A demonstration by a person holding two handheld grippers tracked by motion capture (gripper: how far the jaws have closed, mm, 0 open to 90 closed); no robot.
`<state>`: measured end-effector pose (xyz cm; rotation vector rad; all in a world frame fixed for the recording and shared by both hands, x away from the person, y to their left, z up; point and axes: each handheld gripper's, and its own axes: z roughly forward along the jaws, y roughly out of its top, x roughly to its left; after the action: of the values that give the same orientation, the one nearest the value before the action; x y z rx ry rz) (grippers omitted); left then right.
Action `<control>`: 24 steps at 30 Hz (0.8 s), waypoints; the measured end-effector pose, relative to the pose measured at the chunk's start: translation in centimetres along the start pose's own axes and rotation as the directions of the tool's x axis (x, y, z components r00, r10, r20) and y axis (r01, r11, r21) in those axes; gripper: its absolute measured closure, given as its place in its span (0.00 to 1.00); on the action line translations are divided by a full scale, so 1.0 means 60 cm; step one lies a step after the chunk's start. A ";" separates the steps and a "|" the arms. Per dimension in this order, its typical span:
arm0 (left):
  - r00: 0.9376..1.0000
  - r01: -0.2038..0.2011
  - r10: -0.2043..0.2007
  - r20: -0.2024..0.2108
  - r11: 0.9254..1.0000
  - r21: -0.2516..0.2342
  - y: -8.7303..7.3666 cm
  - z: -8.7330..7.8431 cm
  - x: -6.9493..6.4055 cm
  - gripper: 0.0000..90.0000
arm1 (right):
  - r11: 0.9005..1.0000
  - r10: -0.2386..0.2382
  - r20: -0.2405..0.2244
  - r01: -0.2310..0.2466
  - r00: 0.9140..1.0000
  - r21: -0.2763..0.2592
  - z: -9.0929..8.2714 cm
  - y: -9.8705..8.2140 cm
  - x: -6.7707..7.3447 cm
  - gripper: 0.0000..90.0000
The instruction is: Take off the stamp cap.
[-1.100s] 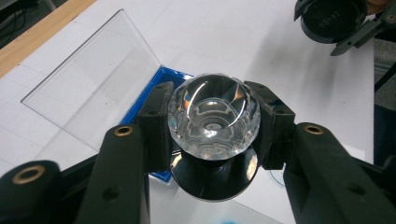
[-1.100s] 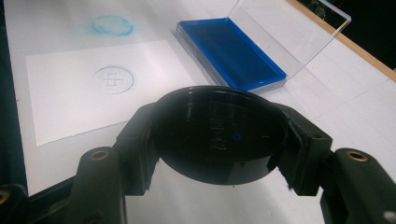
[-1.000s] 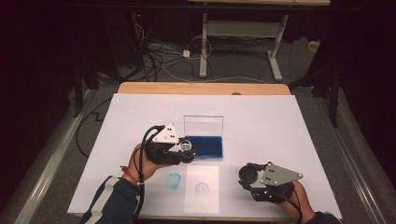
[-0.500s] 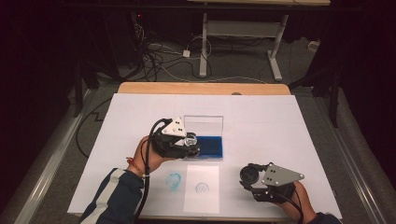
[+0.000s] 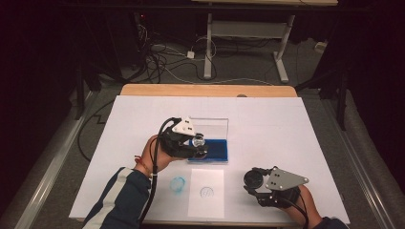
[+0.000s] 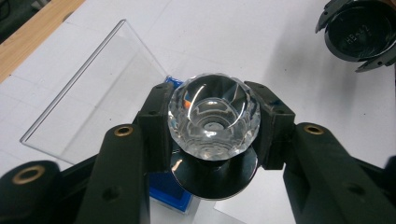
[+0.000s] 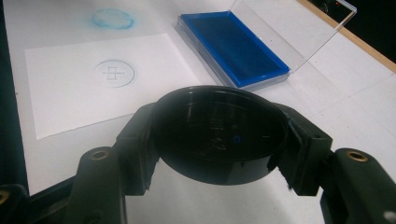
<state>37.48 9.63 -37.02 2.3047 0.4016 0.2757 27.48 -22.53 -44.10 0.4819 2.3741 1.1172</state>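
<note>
- The table (image 5: 286,124) is covered in white, with a blue ink pad (image 5: 216,149) in its open clear case near the middle and a white paper sheet (image 5: 206,193) just in front of it.
- Since a second ago, the left gripper (image 5: 198,145) has travelled away from the person, from beside the case to over the ink pad's near left part, so the stamp seems about to be inked again.
- Its jaws pinch a clear faceted stamp (image 6: 213,116) by its crystal knob, the dark round base (image 6: 215,179) hanging below.
- The right gripper (image 5: 253,180) has not moved; it rests low at the table's near right, clamped on the stamp's black cap (image 7: 219,133).
- The sheet already bears one faint round print (image 7: 113,73), and a blue smudge (image 5: 177,183) lies beside it.
</note>
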 end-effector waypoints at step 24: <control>1.000 0.005 -0.006 0.015 1.000 0.017 0.012 0.032 0.017 0.60 | 1.000 -0.002 -0.013 0.002 1.000 0.001 0.006 0.002 -0.008 0.43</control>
<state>39.21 8.26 -37.74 2.3202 0.4040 0.2531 28.08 -22.46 -44.08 0.4741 2.3861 1.1217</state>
